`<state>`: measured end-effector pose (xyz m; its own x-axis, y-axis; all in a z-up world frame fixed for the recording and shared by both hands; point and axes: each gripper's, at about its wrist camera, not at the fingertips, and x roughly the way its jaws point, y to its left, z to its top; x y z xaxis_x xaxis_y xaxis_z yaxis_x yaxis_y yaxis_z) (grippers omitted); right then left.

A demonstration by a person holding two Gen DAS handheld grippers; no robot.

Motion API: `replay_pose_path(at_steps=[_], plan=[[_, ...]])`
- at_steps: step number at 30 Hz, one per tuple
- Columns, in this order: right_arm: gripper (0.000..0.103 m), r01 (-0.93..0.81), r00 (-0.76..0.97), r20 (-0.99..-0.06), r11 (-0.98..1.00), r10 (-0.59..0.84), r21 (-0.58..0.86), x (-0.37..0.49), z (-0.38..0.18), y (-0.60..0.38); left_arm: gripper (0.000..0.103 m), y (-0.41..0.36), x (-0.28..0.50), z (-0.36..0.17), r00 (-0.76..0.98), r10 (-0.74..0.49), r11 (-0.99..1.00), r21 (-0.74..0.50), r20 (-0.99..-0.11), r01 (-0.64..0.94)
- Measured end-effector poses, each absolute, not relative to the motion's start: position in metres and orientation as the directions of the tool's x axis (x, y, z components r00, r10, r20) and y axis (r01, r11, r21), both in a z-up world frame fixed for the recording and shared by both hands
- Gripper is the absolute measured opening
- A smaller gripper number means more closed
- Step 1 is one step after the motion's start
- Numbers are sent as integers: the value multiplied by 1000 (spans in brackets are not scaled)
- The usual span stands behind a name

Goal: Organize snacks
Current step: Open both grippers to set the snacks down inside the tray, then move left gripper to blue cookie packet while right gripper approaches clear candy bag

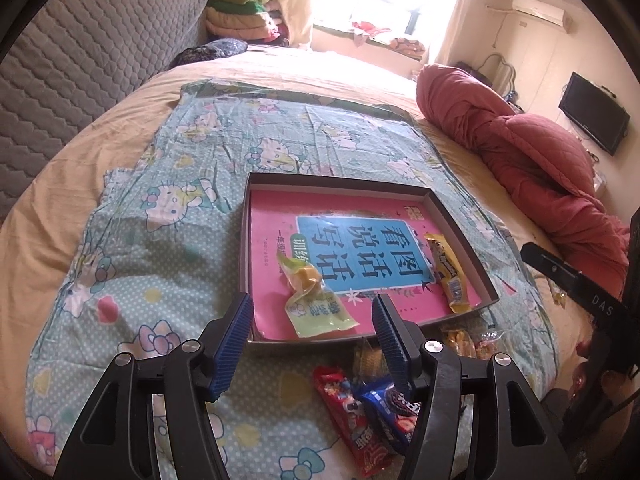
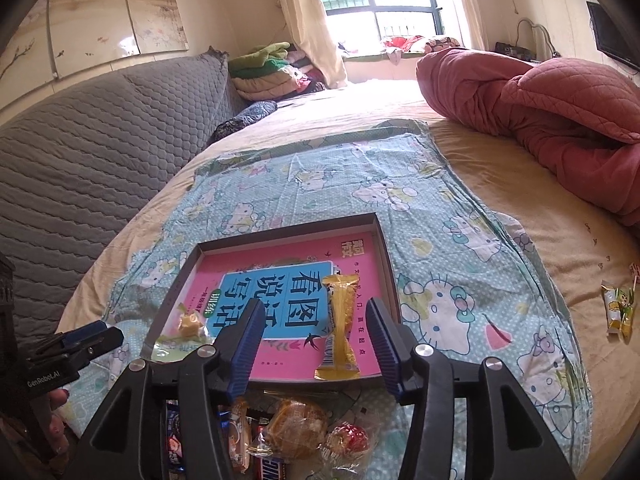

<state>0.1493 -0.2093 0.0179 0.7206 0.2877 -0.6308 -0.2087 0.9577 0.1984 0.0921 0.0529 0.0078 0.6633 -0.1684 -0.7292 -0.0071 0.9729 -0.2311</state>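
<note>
A shallow dark tray (image 1: 340, 182) lined with a pink book lies on the cartoon-cat cloth. In it lie a green-and-yellow packet (image 1: 316, 300) and a yellow wrapped bar (image 1: 448, 272). My left gripper (image 1: 313, 298) hovers open over the tray's near edge, above the green packet and not touching it. In the right wrist view the yellow bar (image 2: 340, 328) lies flat in the tray (image 2: 288, 232) between the open fingers of my right gripper (image 2: 314, 303), and neither pad touches it. Loose snacks, including a red packet (image 1: 352, 412) and a blue cookie pack (image 1: 388, 408), lie in front of the tray.
A pile of wrapped cakes and bars (image 2: 296, 428) sits under my right gripper. Further packets (image 2: 618, 312) lie on the beige sheet at the right. A rolled red quilt (image 2: 560, 112) fills the far right, and a grey quilted headboard (image 2: 100, 140) lines the left.
</note>
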Motion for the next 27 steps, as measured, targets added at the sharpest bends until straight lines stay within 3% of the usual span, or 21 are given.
replay_pose_path(at_steps=[27], plan=[[59, -230, 711, -623, 946, 325, 230, 115, 25, -221, 69, -4, 59, 5, 590, -211, 976, -198, -779, 88]])
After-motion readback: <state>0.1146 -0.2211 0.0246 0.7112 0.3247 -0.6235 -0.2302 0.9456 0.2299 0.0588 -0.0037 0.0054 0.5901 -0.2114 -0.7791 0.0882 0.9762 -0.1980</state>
